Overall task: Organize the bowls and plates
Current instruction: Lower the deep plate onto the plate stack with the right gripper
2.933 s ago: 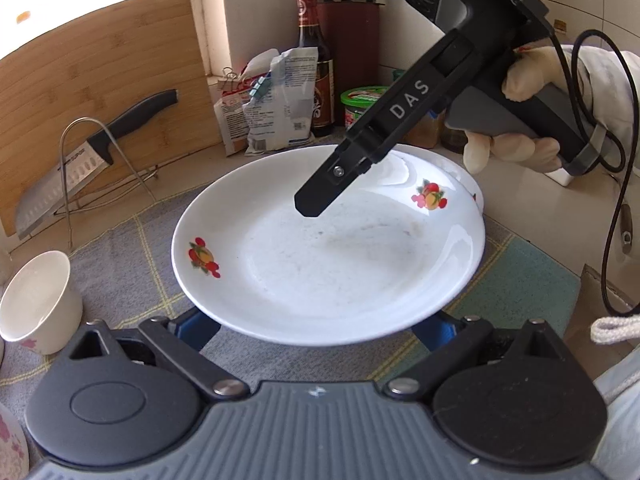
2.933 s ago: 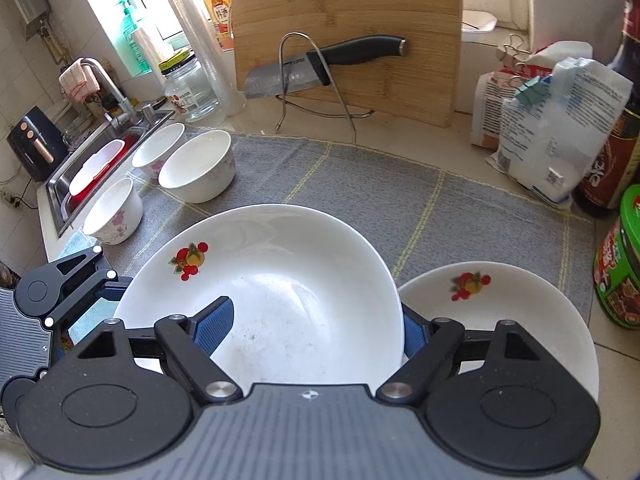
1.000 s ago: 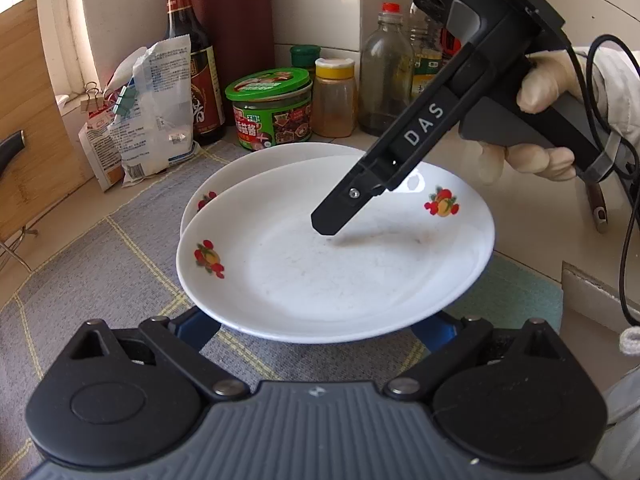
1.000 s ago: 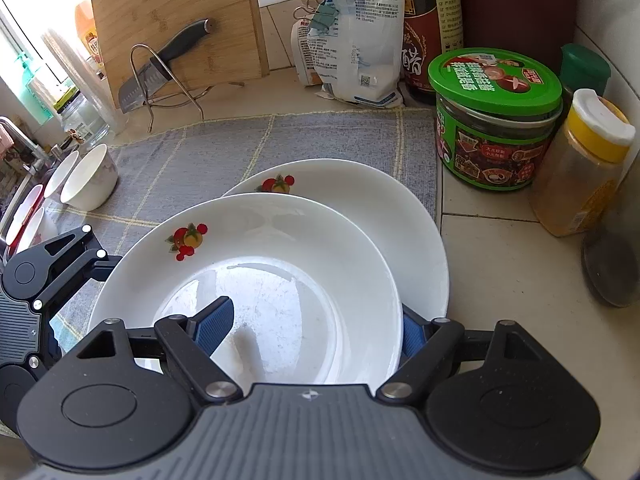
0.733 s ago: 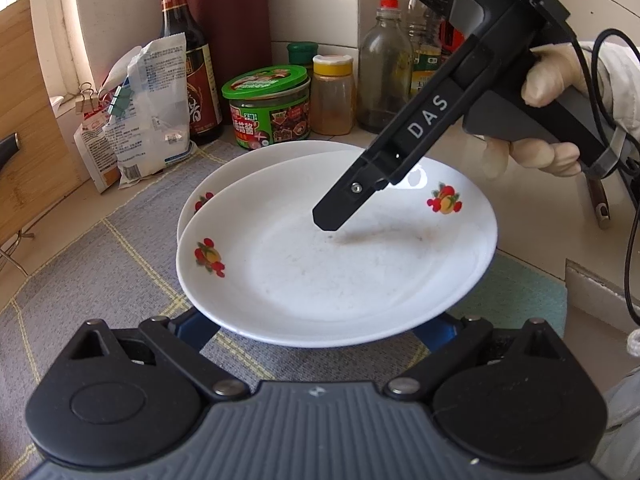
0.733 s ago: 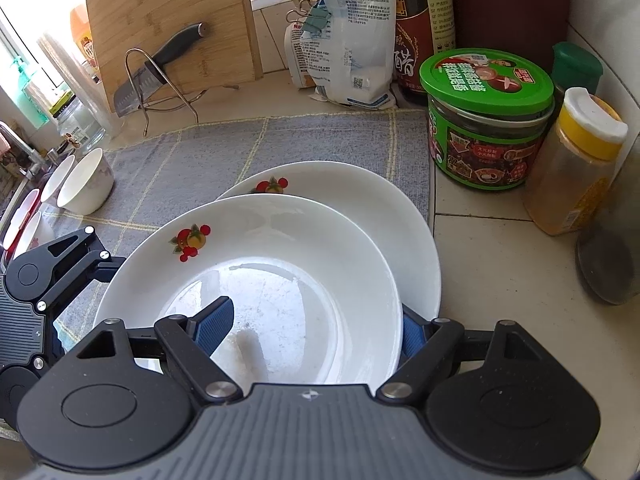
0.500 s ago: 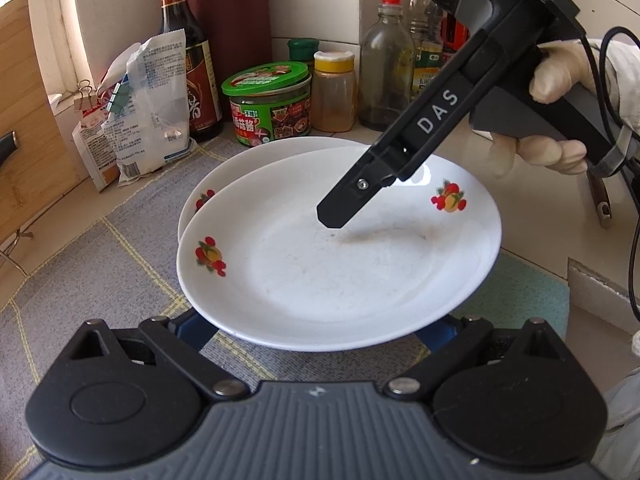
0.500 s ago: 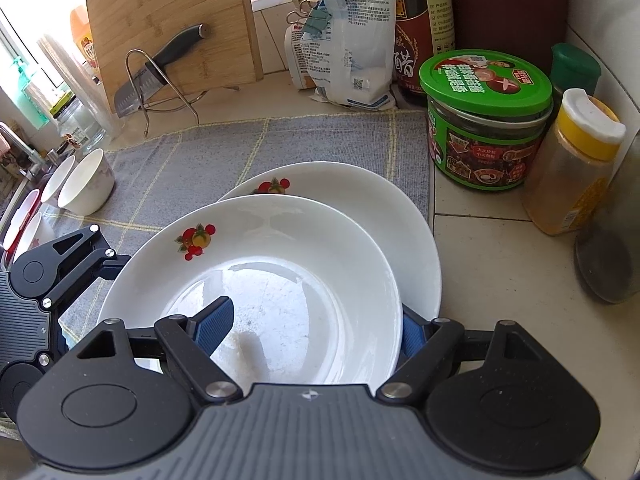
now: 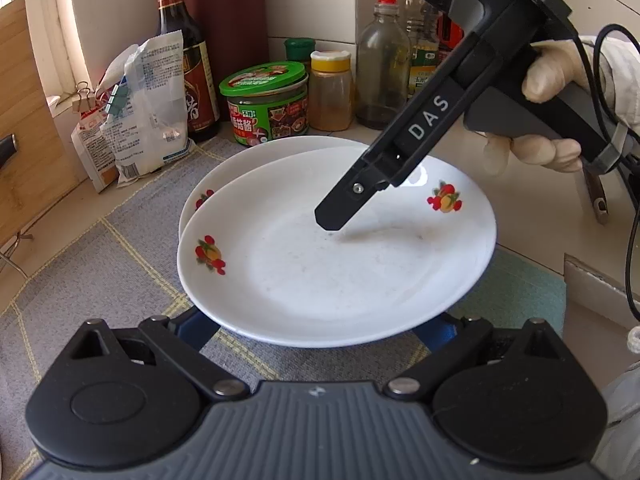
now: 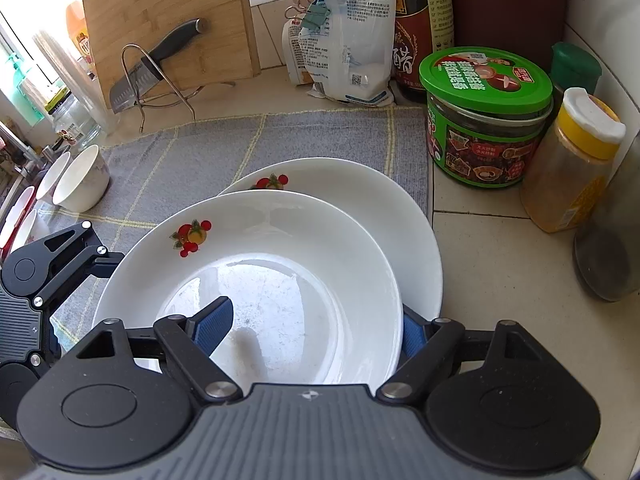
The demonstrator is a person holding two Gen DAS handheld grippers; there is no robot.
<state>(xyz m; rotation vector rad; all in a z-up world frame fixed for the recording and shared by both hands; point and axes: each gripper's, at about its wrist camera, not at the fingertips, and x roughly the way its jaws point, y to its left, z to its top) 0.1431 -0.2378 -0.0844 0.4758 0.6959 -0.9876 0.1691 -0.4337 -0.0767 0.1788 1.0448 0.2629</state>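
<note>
A white plate with fruit decals [image 9: 320, 272] [image 10: 280, 248] hangs low over a second matching plate [image 9: 248, 160] [image 10: 360, 192] that lies on the grey mat [image 10: 200, 152]. It overlaps most of that plate. My right gripper [image 10: 312, 326] is shut on the upper plate's near rim. One blue pad [image 10: 212, 322] lies inside the dish, and the other finger is behind the rim. From the left wrist view that upper finger [image 9: 360, 188] slants down into the dish. My left gripper [image 9: 316, 326] stands wide open, its fingertips hidden under the plate's near edge.
Close behind the plates stand a green-lidded jar [image 10: 484, 120], a yellow-capped spice jar [image 10: 572, 160], a dark bottle [image 9: 184, 48] and clipped bags [image 10: 344, 40]. A cutting board [image 10: 168, 24] with a knife on a rack leans at the back left. White bowls [image 10: 80, 180] sit far left.
Both grippers carried the upper plate from the middle of the mat over to the second plate by the jars. In the last second it has only settled slightly further over that plate.
</note>
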